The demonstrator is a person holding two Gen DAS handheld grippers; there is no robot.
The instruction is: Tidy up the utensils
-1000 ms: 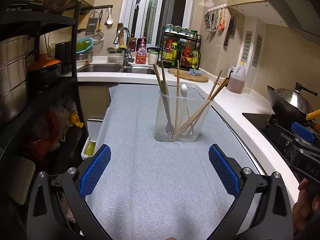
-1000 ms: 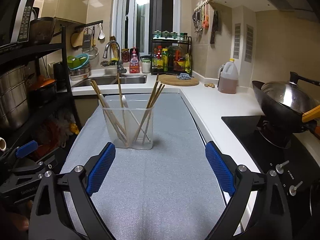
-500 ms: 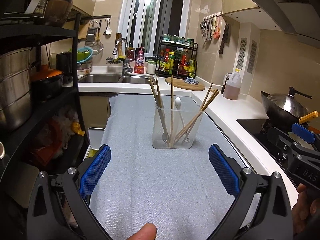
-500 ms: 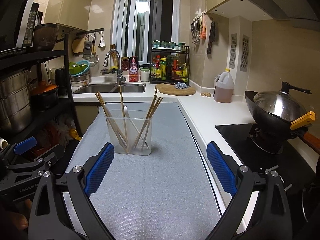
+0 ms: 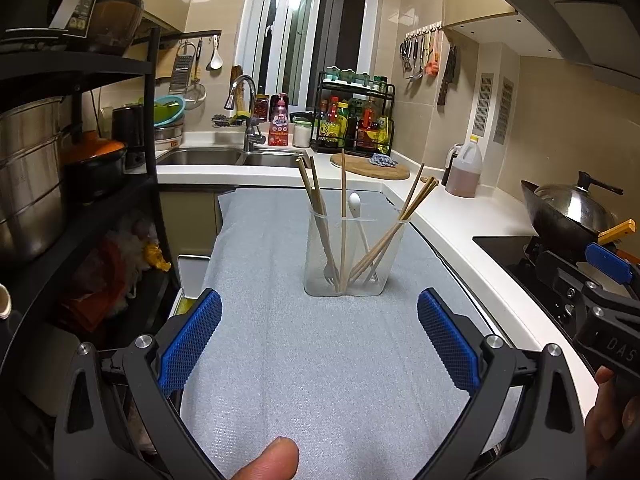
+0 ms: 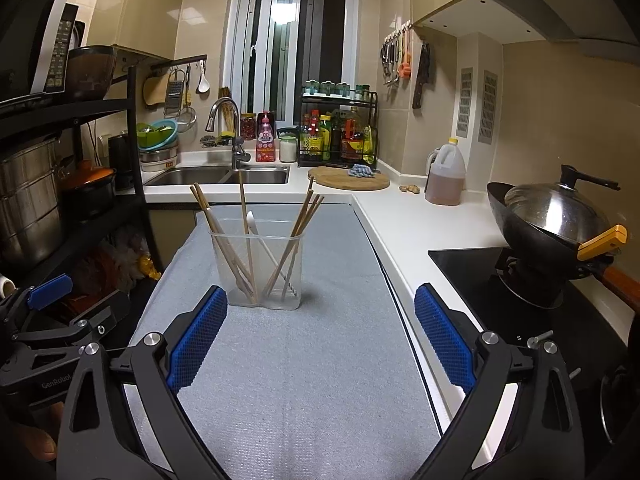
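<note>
A clear plastic utensil holder stands upright on the grey mat that covers the counter, out ahead of both grippers and touched by neither. Wooden chopsticks lean against its rim on either side, a white spoon pokes up near the middle, and a fork rests tines-down inside. The left gripper hangs above the mat, jaws spread wide and empty. The right gripper does the same, blue pads far apart. A lidded wok sits on the hob at the right.
</note>
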